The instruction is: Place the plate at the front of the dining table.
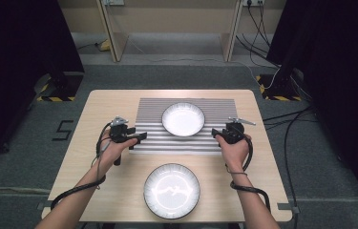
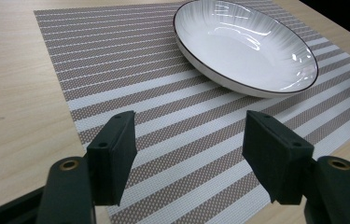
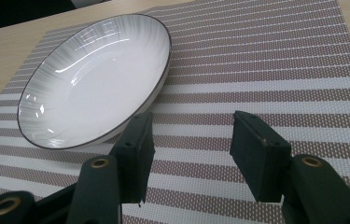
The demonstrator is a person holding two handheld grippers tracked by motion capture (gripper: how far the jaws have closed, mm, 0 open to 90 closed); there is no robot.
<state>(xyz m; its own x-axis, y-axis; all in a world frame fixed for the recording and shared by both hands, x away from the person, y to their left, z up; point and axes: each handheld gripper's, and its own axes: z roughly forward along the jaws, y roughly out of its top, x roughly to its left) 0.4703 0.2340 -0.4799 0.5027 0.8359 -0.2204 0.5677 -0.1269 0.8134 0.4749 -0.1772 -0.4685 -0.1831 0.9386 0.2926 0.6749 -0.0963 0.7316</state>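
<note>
The table is light wood with rounded corners, and bare wood runs down both its sides and across the middle. A striped mat lies on its far half, square to the edges, with its far edge close to the table's far edge. Its near left corner lies under the left gripper.

Two white plates with thin dark rims stand on the table. The near plate is the larger and sits on bare wood at the near edge, between the person's forearms. The far plate sits on the mat, right of its middle in the left gripper view, shallow and glossy with fine ribs round its wall. Open mat lies on either side of it.

The left gripper hovers over the mat's near left corner, jaws spread with nothing between them, well apart from the far plate. The right gripper hovers over the mat's right part, jaws also spread and empty, with one jaw just beside the far plate's rim.
</note>
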